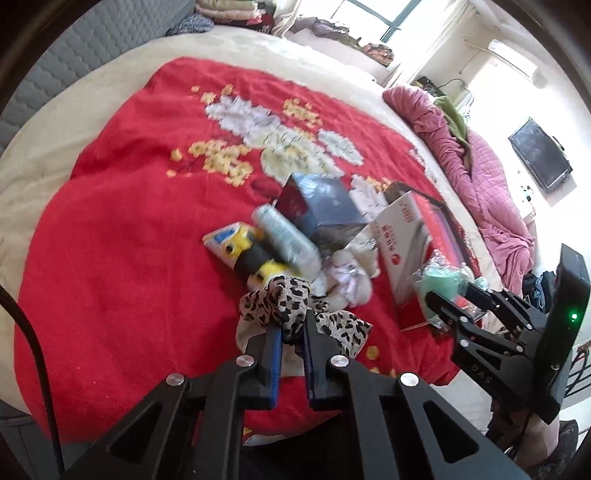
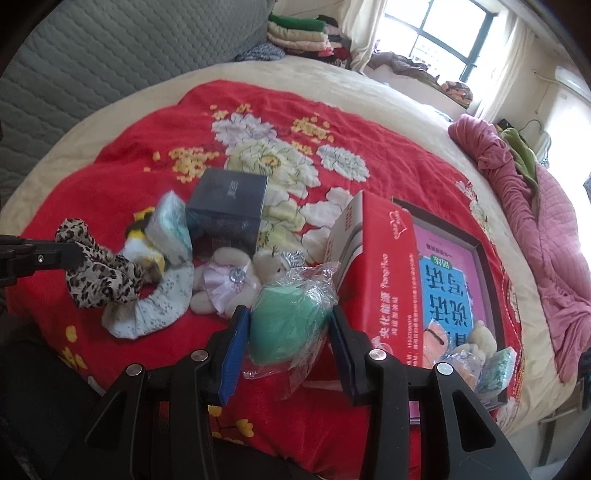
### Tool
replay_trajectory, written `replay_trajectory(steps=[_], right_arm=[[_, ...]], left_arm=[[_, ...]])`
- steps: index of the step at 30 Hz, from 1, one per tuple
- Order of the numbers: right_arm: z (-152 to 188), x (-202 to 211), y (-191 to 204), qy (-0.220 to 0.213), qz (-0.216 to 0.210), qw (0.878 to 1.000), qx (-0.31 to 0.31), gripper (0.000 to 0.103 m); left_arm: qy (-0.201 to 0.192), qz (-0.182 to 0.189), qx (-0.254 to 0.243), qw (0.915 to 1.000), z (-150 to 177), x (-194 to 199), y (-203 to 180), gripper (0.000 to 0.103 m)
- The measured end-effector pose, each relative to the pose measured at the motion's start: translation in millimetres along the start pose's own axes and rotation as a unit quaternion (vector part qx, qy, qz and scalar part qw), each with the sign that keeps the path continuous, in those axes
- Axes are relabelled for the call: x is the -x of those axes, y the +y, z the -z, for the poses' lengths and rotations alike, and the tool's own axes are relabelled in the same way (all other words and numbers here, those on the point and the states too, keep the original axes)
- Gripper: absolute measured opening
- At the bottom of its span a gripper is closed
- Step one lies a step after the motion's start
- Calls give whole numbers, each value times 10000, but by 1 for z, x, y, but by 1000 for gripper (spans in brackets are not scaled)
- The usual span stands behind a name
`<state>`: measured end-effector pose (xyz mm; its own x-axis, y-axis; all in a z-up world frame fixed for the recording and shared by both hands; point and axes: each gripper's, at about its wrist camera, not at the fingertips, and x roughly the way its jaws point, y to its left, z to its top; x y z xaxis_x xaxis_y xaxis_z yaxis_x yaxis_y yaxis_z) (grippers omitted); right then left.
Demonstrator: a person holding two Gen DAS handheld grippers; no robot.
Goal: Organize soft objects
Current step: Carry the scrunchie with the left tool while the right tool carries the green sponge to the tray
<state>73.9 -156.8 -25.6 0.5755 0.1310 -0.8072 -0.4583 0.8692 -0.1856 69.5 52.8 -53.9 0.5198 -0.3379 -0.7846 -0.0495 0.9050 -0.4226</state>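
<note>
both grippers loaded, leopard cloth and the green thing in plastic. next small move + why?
Probably carry the right gripper, shut on the green wrapped object, across to the open red box beside it. A few soft items already lie in the box's near corner, so it looks like the collection spot. The left gripper can follow with the leopard-print cloth, since its fingers already pinch it.

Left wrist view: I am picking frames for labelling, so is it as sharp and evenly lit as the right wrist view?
Left wrist view: motion blur smears the dark blue box and white tissue pack; the window is blown out. Right wrist view: sharper, the plastic-wrapped green sponge crisp; window also glaring. Both bend at the edges.
</note>
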Motion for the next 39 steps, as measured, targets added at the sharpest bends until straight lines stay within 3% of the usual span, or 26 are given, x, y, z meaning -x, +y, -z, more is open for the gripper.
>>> replay_trajectory(steps=[22, 39], right_arm=[[-6, 57, -37, -685, -299, 9948, -694, 44], [6, 96, -95, -1110, -27, 9840, -1393, 44]], left_arm=[[-530, -115, -934, 9941, -9, 42, -82, 10], [-724, 84, -1343, 9883, -21, 45, -149, 10]])
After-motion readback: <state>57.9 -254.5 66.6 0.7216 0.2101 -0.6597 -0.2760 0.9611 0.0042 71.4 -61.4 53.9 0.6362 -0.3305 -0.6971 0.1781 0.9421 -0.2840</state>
